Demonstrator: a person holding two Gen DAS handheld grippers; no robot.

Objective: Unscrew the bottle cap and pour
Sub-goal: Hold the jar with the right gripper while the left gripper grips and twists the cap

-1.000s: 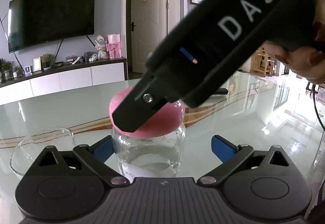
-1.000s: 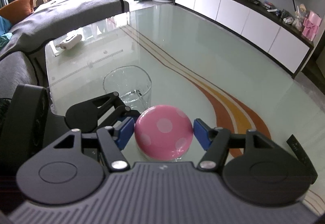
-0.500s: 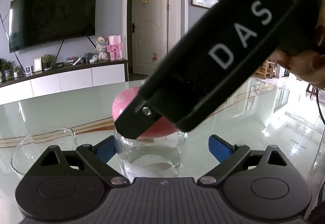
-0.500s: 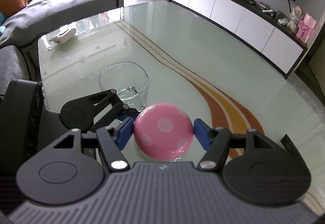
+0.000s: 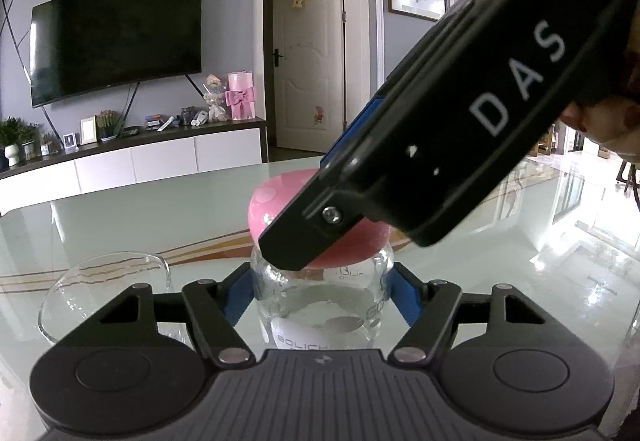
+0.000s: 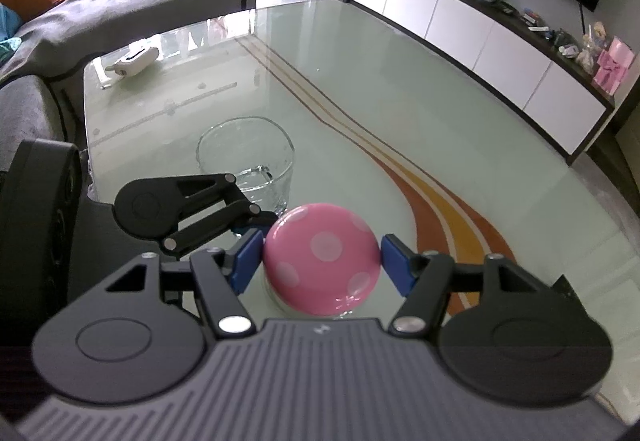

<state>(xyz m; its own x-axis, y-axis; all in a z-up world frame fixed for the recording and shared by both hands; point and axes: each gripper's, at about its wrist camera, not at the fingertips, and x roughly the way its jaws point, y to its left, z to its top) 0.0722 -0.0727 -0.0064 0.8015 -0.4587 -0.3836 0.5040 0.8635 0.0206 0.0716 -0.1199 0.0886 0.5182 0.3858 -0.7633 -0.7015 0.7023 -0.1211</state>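
Note:
A clear glass bottle [image 5: 320,305] with some water stands on the glass table. Its round pink cap [image 5: 276,209] has pale dots and also shows in the right wrist view [image 6: 320,261]. My left gripper [image 5: 320,299] is shut on the bottle's body, blue pads on both sides. My right gripper [image 6: 320,261] comes from above and is shut on the pink cap, its pads touching both sides. In the left wrist view the right gripper's black body hides much of the cap. An empty clear glass cup [image 5: 104,293] stands left of the bottle; it also shows in the right wrist view [image 6: 246,161].
The glass table [image 6: 360,89] has orange and yellow curved stripes [image 6: 448,209]. A white remote-like object [image 6: 134,59] lies at its far left corner. A grey sofa [image 6: 120,9] lies beyond. A TV cabinet [image 5: 132,157] stands behind the table.
My left gripper has closed from wide open onto the bottle's body. My right gripper has closed its small gaps onto the pink cap.

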